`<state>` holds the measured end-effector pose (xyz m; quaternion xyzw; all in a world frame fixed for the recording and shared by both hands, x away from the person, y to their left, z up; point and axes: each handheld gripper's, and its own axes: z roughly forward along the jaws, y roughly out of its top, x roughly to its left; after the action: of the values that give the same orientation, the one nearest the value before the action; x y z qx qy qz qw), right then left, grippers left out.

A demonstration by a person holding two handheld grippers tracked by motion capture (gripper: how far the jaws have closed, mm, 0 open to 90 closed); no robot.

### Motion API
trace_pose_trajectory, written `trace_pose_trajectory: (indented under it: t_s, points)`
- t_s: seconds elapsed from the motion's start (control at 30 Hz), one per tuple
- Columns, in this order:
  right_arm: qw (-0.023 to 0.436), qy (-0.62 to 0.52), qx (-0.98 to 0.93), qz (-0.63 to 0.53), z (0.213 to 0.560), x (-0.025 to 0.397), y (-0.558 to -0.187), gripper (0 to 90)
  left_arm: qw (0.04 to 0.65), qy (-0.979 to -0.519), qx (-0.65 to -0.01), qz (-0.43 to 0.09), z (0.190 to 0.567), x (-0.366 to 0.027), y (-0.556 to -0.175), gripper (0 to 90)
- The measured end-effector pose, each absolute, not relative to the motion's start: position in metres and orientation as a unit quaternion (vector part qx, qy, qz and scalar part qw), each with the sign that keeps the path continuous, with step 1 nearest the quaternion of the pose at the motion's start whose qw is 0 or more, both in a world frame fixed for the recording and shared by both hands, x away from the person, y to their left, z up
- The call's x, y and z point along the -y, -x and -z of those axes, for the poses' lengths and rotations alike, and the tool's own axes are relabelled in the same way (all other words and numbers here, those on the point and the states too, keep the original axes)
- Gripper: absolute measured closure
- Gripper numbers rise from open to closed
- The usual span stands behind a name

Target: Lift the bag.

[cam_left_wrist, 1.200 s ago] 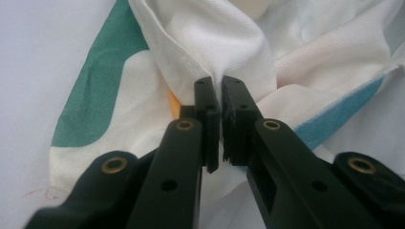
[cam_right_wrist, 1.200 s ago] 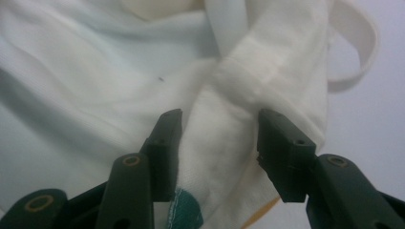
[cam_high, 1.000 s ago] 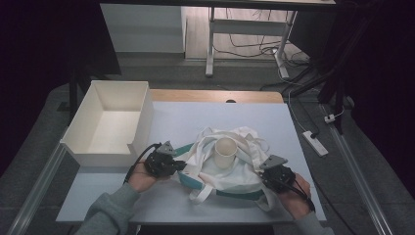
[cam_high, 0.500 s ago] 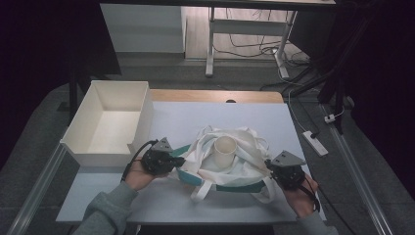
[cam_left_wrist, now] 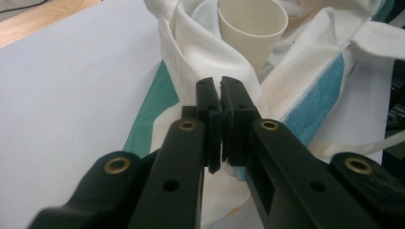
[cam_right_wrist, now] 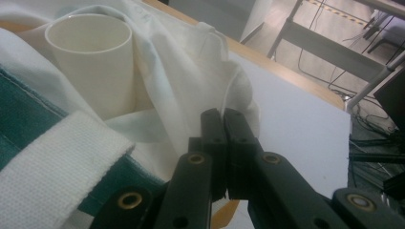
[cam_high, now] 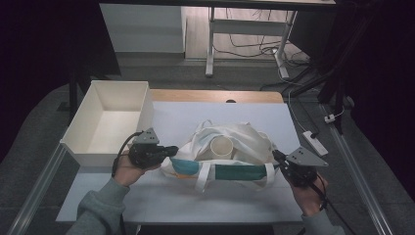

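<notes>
A white cloth bag (cam_high: 244, 134) with teal and blue panels lies in the middle of the table. A cream cup (cam_high: 222, 146) stands upright in its open mouth. My left gripper (cam_high: 172, 149) is shut on the bag's left edge. My right gripper (cam_high: 275, 155) is shut on its right edge, and the front rim is stretched between them. In the left gripper view the closed jaws (cam_left_wrist: 220, 93) pinch a white fold of the bag (cam_left_wrist: 191, 47) just below the cup (cam_left_wrist: 250, 24). In the right gripper view the closed jaws (cam_right_wrist: 223, 119) sit in the bag's cloth (cam_right_wrist: 181, 62), right of the cup (cam_right_wrist: 90, 52).
An open white box (cam_high: 78, 142) stands at the table's left edge, close to my left hand. The pale blue tabletop (cam_high: 171, 115) has a wooden strip along its far side. A power strip (cam_high: 313, 143) lies on the floor to the right.
Both grippers have moved apart, the right one outward and toward the front edge. The bag's front rim has been pulled out wide and flat. The cup stays upright.
</notes>
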<state>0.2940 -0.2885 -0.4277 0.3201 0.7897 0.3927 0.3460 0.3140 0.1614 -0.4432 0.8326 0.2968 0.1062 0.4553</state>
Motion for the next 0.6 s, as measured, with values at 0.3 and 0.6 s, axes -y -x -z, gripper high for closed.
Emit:
trace_pose_trajectory:
  t_s: [0.3, 0.6]
  points:
    - [0.365, -0.308, -0.779, -0.405, 0.418, 0.287, -0.292, 88.3, 0.467, -0.825, -0.298, -0.112, 0.438, -0.166, -0.313, 87.7]
    - [0.368, -0.307, -0.777, -0.409, 0.414, 0.285, -0.293, 88.2, 0.473, -0.821, -0.298, -0.120, 0.434, -0.169, -0.313, 87.9]
